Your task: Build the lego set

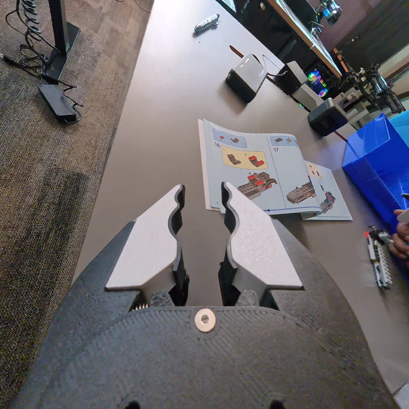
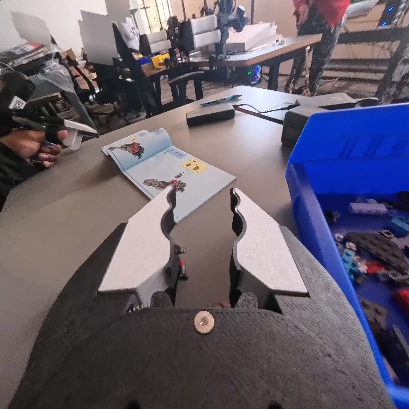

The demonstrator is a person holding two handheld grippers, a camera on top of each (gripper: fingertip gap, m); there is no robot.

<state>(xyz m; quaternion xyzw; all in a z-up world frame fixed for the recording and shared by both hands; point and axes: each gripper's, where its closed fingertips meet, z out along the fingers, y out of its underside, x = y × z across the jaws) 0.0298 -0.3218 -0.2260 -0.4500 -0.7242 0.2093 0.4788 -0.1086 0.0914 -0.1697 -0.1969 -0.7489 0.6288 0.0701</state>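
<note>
My left gripper (image 1: 203, 188) is open and empty above the grey table (image 1: 155, 132), just left of the open instruction booklet (image 1: 254, 172). My right gripper (image 2: 201, 190) is open and holds nothing. A small partly built lego model (image 2: 180, 261) in dark grey and red lies on the table under it, mostly hidden by its left finger. The model also shows in the left wrist view (image 1: 378, 261), beside a hand (image 1: 400, 243). The booklet (image 2: 166, 163) lies ahead of the right gripper. A blue bin (image 2: 354, 155) to the right holds several loose bricks (image 2: 376, 254).
Black boxes (image 1: 245, 77) (image 1: 327, 117) with cables stand at the table's far side, with a pen-like object (image 1: 207, 23) beyond. The blue bin (image 1: 376, 159) is right of the booklet. The table edge and carpet (image 1: 55, 177) are to the left. The hand-held left gripper (image 2: 86, 135) shows at left. The gap from one gripper's tips to the other's is roughly 45 cm.
</note>
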